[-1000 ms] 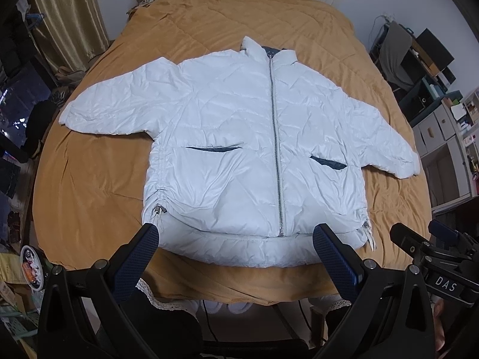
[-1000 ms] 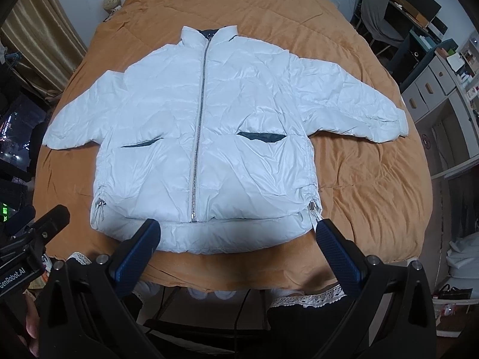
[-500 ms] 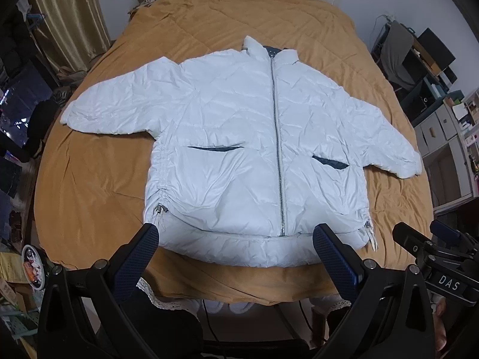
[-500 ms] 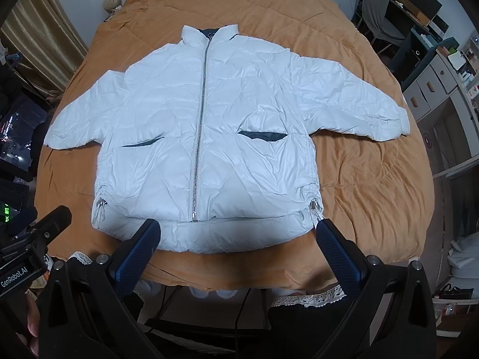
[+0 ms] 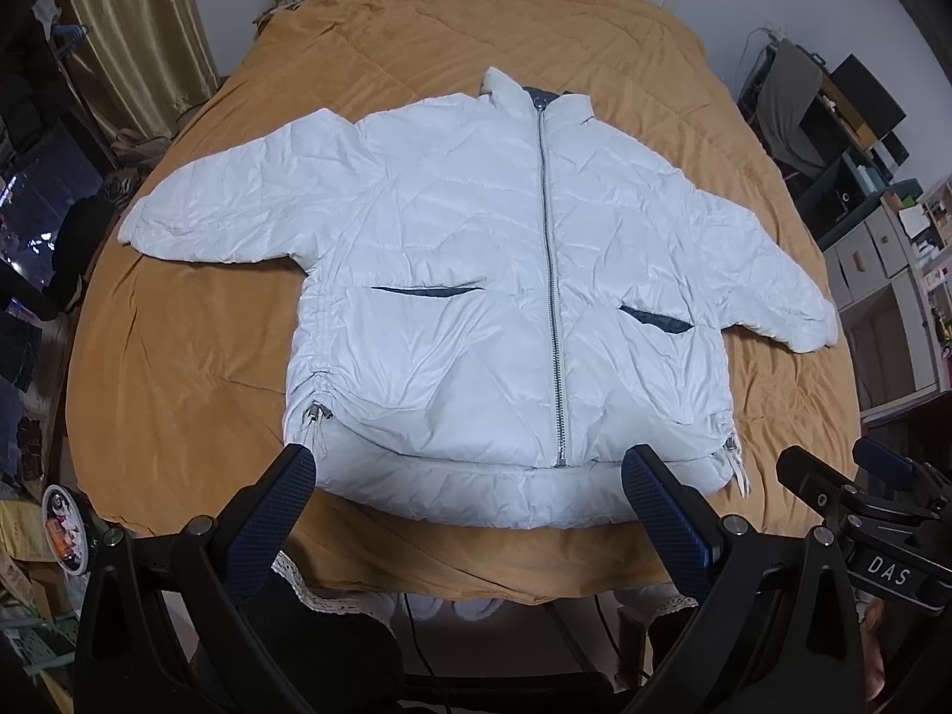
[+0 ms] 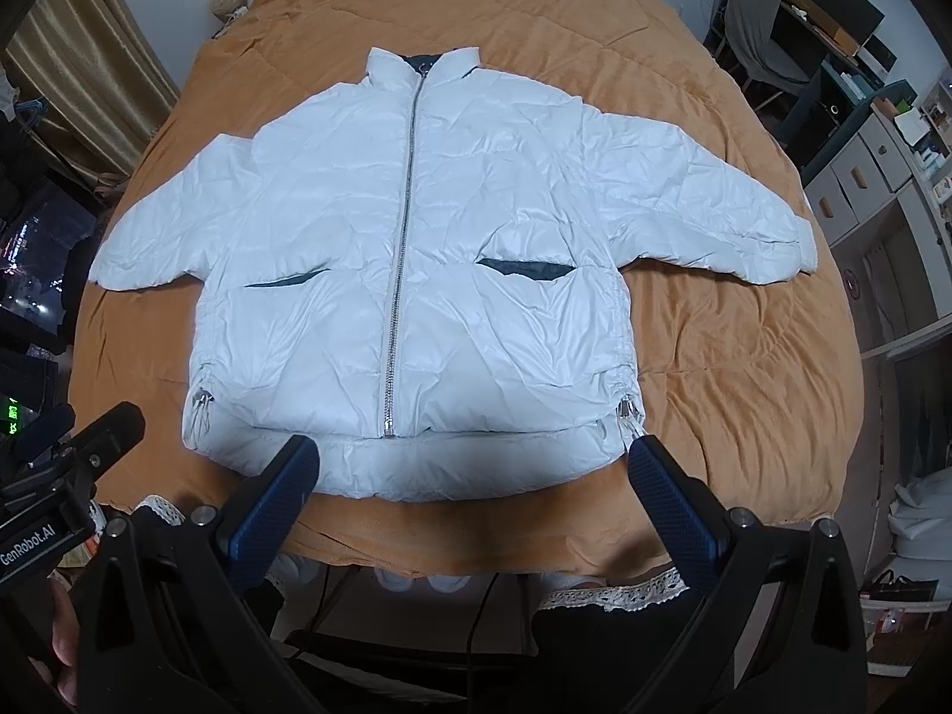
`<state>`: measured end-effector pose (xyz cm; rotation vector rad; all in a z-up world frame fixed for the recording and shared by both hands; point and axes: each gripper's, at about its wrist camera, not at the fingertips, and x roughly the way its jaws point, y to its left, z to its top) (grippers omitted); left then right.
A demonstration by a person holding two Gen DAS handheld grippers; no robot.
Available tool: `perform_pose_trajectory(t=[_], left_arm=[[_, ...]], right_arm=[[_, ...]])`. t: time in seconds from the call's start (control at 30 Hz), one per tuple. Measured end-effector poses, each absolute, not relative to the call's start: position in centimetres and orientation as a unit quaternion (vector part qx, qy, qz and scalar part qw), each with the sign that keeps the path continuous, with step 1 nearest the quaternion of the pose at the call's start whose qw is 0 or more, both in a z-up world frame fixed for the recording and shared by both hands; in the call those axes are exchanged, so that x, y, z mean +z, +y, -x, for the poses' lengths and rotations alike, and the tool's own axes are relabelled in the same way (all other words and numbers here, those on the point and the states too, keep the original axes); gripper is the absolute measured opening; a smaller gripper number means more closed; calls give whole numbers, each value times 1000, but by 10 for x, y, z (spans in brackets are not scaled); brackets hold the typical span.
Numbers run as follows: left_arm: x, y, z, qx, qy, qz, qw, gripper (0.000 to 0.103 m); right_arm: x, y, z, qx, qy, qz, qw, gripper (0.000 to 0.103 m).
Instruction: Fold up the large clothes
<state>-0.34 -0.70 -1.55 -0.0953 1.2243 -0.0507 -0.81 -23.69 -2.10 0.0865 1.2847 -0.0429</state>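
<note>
A white puffer jacket [image 5: 476, 297] lies flat and face up on the orange bedspread [image 5: 178, 369], zipped, sleeves spread to both sides, collar at the far end; it also shows in the right wrist view [image 6: 428, 273]. My left gripper [image 5: 470, 488] is open and empty, held above the hem near the bed's front edge. My right gripper [image 6: 470, 482] is open and empty, also above the hem. The right gripper's body [image 5: 863, 511] shows at the right of the left wrist view. The left gripper's body [image 6: 53, 476] shows at the left of the right wrist view.
The bedspread [image 6: 744, 369] covers a bed with a lace trim [image 6: 613, 589] at the front edge. Drawers and shelves [image 6: 880, 166] stand to the right, a chair [image 6: 755, 18] at the back right, curtains [image 5: 131, 47] at the left.
Both grippers have drifted slightly; the jacket sits a touch lower in both views. Nothing was taken hold of.
</note>
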Motion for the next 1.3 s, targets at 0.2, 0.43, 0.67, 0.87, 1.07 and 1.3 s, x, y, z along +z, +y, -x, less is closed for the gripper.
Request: perform_pose_trajectory(t=[0.2,0.43,0.67,0.87,1.07,1.3], left_arm=[[-18,-7,3,-23,578,45,815,103],[-18,-5,2,-22,575,38,817,103],[-19,65,-39,-64,552,83,827,103],[-76,260,-92,-20,428,281,859,103],[-213,413,-131,38,378,496,781,102],[-286,482,-196,7,321,581,748,102]], right_arm=[[-24,-234,10,-15,604,-40,796,103],[-25,-236,9,-15,606,-42,794,103],[-28,-234,5,-15,611,-43,790,103],[-39,-220,-4,-11,627,-26,778,103],[-62,-218,-23,-33,652,-9,757,103],[-87,-229,-53,-61,676,3,735,103]])
